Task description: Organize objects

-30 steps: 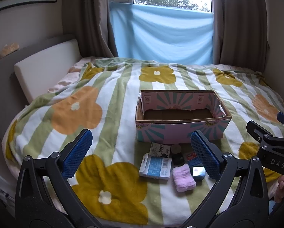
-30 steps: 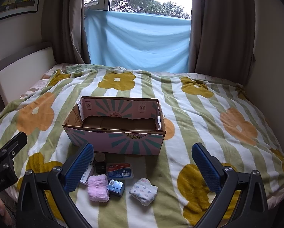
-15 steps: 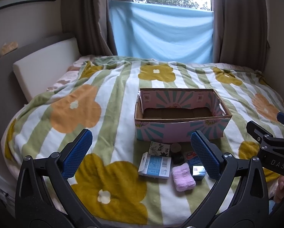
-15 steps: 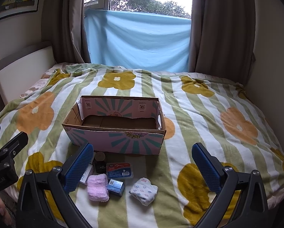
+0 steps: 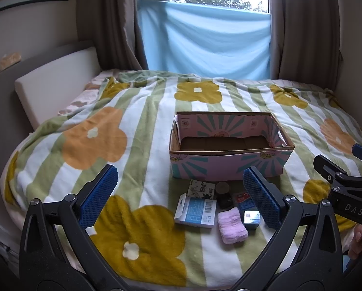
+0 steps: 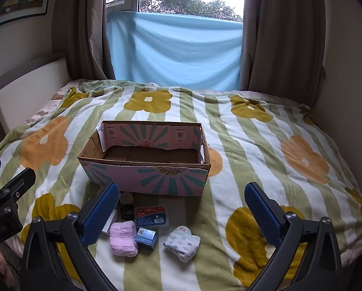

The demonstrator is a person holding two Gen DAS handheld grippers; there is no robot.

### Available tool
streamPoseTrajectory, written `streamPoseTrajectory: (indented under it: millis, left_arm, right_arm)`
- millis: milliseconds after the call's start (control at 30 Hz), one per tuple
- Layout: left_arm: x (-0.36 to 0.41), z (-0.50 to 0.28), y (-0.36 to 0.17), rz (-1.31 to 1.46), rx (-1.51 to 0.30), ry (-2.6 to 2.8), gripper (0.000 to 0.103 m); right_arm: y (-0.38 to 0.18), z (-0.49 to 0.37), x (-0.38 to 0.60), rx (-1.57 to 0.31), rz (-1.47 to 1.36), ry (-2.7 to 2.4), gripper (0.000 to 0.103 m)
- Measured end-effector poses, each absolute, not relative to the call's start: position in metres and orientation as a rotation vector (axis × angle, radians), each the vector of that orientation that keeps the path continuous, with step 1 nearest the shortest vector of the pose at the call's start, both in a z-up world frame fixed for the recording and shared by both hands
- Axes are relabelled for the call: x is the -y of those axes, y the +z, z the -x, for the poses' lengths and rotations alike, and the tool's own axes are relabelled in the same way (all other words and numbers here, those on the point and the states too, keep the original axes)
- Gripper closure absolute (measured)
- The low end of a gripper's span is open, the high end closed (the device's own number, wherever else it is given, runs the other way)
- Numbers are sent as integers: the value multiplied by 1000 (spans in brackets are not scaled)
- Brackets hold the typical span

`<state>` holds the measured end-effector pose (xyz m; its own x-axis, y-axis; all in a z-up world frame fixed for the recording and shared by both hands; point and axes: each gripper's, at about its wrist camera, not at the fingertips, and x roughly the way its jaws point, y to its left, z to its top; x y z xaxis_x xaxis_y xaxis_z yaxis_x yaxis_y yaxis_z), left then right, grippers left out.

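An open, empty pink cardboard box stands on the bed. In front of it lie small items: a pink folded towel, a white-blue carton, a small blue box, a flat blue case, a dark jar, a patterned packet and floral folded socks. My left gripper is open and empty, held above the bed short of the items. My right gripper is open and empty, held over them.
A striped flower blanket covers the bed. A white headboard cushion lies at the left. A blue cloth and brown curtains hang at the window behind. A wall stands close on the right.
Both grippers have barely moved; the left view has shifted slightly. Nothing was taken hold of.
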<state>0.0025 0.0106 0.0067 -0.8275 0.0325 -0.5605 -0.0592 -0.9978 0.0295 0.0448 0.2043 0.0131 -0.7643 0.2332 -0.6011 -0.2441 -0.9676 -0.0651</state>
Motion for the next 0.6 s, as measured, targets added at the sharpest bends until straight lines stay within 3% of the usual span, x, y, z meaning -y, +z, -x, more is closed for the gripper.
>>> streamPoseTrajectory:
  millis: [600]
  left_arm:
    - [-12, -2, 6, 908, -68, 2955, 0]
  right_arm:
    - [13, -45, -205, -27, 926, 2731, 0]
